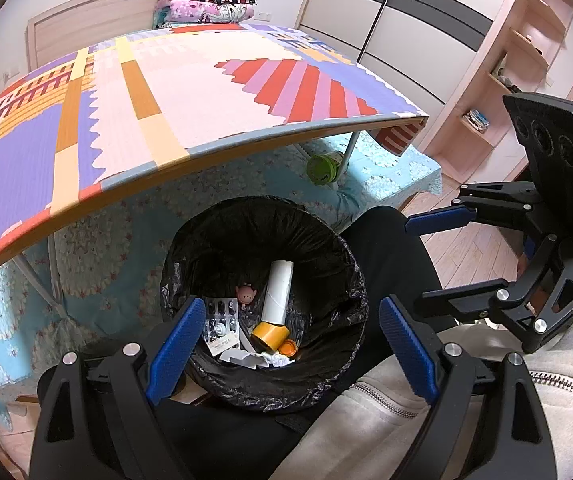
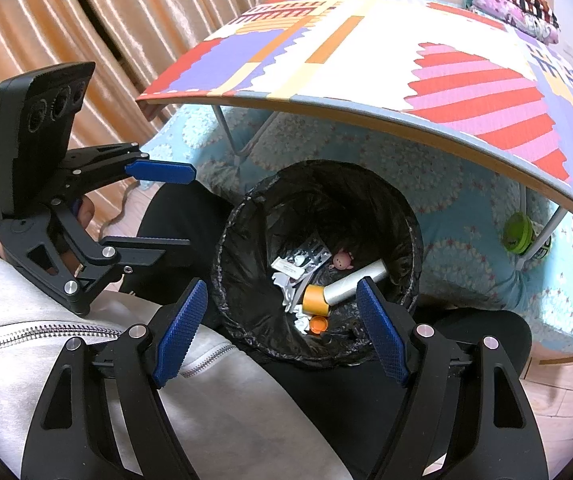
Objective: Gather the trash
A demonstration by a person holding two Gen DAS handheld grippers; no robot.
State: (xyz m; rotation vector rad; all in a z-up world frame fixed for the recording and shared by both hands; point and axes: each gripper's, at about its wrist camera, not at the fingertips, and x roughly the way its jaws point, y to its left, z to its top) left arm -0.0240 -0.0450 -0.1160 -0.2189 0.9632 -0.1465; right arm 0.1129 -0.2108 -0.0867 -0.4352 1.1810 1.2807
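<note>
I have both grippers hanging over the bin, tilted downward, and both are empty.

Starting at the left of the left wrist view: the counter, with its patterned cover, looks bare on top from here, and I see no litter on the part that shows. Below its edge stands the bin with a black liner, between the person's dark trouser legs. Inside lie a foil blister pack, a small pink toy, a white tube, a roll of yellow tape, an orange cap and some crumpled white paper. So the trash I can see is already collected.

The left gripper has its fingers spread wide, nothing between them. To the right, the right gripper also stands wide and holds nothing.

Further right, under the counter by one of its legs, a green round container lies on the bed's blue spread. I cannot tell whether it counts as trash.

My judgement: the drop is done and the step now is to check for leftovers. To do that well I would lift both grippers clear of the liner's rim first, keep the fingers wide, and sweep my view across the counter before I reach for the green container.
</note>
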